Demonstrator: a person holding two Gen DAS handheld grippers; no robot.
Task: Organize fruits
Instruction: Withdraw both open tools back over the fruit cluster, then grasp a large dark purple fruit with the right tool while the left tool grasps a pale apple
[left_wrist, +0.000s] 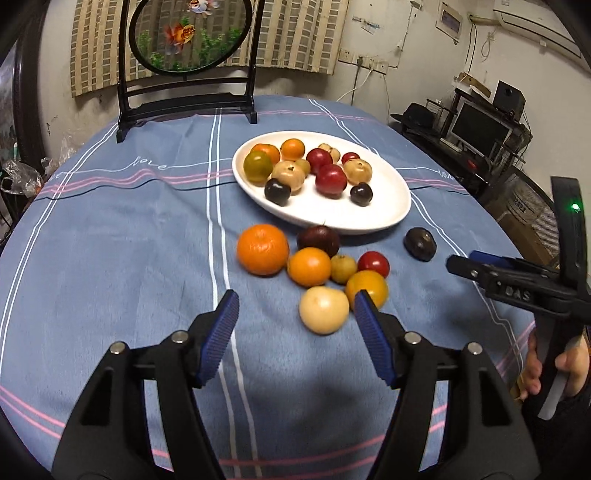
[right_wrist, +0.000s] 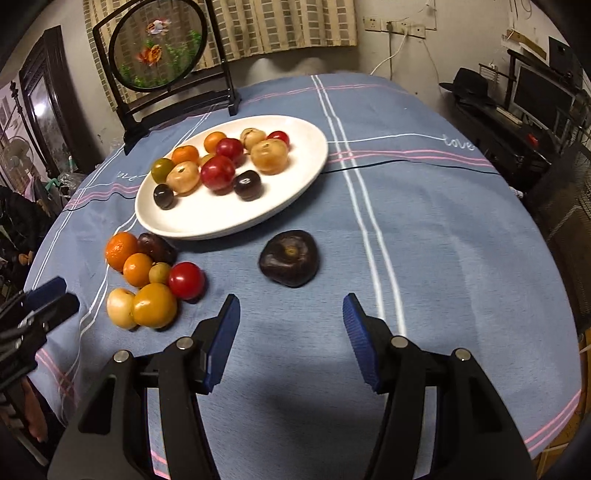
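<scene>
Here, both claws are hanging open and empty over the bench (right_wrist: 443, 229), which is wearing a blue striped cloth. The left claw (left_wrist: 295, 314) is standing just short of a pale round fruit (left_wrist: 324, 310) at the near edge of a loose cluster of fruit, among them an orange mandarin (left_wrist: 262, 250) and a small red fruit (left_wrist: 373, 263). The right claw (right_wrist: 291, 314) is facing a dark purple fruit (right_wrist: 289, 257) lying alone, apart from that cluster. Behind them a white oval plate (right_wrist: 221, 218) is sitting, carrying more fruit. A framed goldfish screen (left_wrist: 188, 33) is standing at the far edge.
</scene>
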